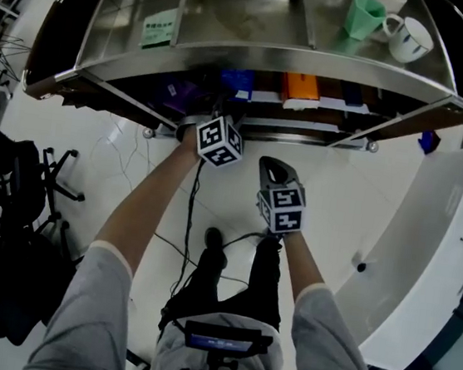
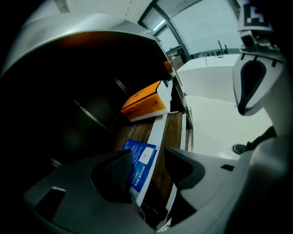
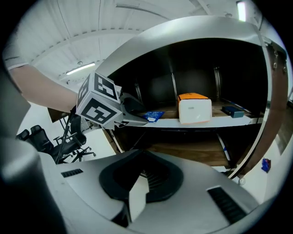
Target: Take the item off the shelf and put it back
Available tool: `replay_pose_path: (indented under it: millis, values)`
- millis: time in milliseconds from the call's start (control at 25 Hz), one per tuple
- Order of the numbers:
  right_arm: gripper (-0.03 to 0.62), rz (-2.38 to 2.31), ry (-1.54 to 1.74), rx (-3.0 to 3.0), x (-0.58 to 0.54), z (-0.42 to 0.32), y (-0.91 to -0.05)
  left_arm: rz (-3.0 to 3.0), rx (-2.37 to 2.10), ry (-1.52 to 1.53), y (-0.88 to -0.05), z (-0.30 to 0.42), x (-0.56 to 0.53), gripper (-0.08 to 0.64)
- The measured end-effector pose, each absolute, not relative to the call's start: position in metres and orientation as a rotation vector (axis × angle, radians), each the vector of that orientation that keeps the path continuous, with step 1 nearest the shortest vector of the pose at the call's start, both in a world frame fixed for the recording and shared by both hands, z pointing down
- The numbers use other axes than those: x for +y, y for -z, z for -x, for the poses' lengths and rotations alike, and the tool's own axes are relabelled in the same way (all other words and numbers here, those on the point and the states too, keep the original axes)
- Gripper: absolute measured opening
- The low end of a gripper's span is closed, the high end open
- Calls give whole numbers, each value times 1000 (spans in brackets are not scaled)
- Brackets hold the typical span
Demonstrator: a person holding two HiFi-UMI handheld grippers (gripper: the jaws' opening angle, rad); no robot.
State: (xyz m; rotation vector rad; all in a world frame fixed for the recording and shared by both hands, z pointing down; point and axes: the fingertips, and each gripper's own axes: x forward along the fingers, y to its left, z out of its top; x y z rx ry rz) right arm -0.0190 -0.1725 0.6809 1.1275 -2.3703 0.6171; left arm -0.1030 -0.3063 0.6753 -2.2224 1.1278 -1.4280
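The steel-topped shelf rack fills the upper half of the head view, and its wooden shelf board runs below the top, from 6 o'clock toward 12 in the left gripper view. The left gripper reaches in under the steel top with its jaws spread wide and clamped on nothing. The right gripper hangs outside the rack, at about 4 o'clock from the left one's marker cube in the head view; its jaws are together and empty. An orange box stands on the board at 12 o'clock, well beyond the left jaws. The blue packet lies flat on the board between those jaws, tucked against the 9 o'clock jaw, with bare wood showing between it and the 3 o'clock jaw. A small dark blue item lies at 3 o'clock of the orange box.
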Motion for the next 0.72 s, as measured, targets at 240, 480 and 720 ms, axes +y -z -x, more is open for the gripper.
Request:
replay_pose_path:
  millis: [240, 480, 720]
  values:
    - [9, -1135, -663, -2351, -170, 11, -689, 2152, 1054, 1524, -686, 102, -326, 235]
    - [9, -1141, -679, -2329, -167, 1, -699, 2182, 1001, 1570, -696, 98, -327, 235]
    - [9, -1151, -669, -2320, -170, -4, -704, 2182, 978, 1600, -702, 98, -331, 235]
